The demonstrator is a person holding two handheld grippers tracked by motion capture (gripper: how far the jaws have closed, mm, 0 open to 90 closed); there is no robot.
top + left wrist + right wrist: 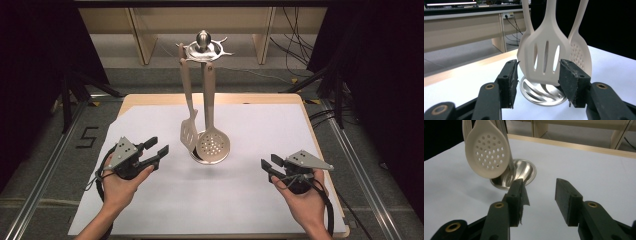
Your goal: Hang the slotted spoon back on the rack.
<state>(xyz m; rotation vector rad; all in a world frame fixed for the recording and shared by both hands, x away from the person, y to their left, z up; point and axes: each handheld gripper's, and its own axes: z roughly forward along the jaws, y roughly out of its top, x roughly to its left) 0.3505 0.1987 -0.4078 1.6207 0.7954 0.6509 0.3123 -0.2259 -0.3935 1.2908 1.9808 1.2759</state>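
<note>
Left gripper [153, 148] and right gripper [268, 165] both stand with jaws wide apart and empty, resting low over the white sheet [150, 210] on either side of the utensil stand [202, 47]. Judged step: approach, with the left gripper aimed at the slotted spatula [546, 58]; the next move calls for advancing and closing on its blade. Count: one stand, two hanging utensils, namely one slotted spatula and one perforated skimmer [487, 155].

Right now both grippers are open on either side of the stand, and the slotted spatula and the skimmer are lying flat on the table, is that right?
Not quite. The slotted spatula and skimmer hang from the stand, as the high view shows. The left gripper and right gripper are indeed open on either side.
</note>
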